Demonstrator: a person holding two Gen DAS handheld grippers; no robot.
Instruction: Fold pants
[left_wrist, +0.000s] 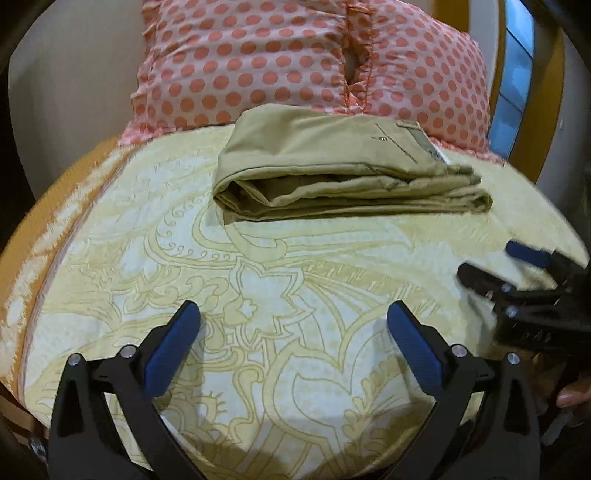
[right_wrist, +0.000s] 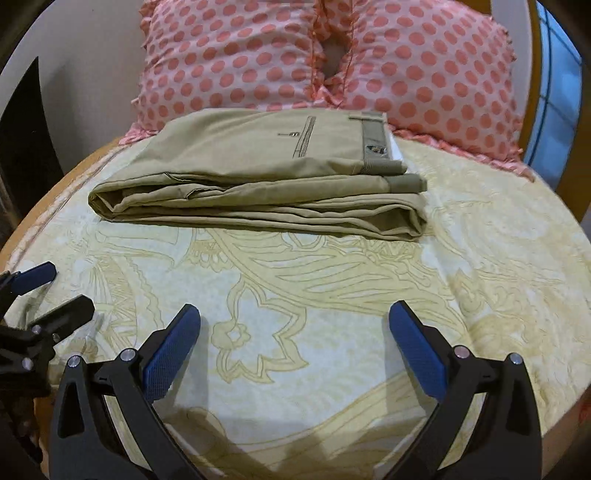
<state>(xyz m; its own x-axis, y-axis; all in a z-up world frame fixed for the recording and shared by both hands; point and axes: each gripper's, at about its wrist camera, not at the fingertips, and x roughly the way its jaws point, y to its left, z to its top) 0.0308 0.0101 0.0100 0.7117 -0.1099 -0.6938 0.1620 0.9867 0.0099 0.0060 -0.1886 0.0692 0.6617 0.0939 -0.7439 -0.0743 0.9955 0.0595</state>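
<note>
The khaki pants (left_wrist: 332, 173) lie folded in a flat stack on the bed, waistband to the right, just in front of the pillows; they also show in the right wrist view (right_wrist: 258, 184). My left gripper (left_wrist: 293, 314) is open and empty, over the sheet well short of the pants. My right gripper (right_wrist: 295, 314) is open and empty too, likewise back from the pants. The right gripper shows at the right edge of the left wrist view (left_wrist: 491, 266), and the left gripper at the left edge of the right wrist view (right_wrist: 55, 291).
The bed has a cream sheet with a yellow floral pattern (left_wrist: 258, 295) (right_wrist: 332, 295). Two pink polka-dot pillows (left_wrist: 295, 62) (right_wrist: 332, 62) lean behind the pants. An orange bed border (left_wrist: 55, 192) runs on the left; a window (left_wrist: 517, 74) is at the right.
</note>
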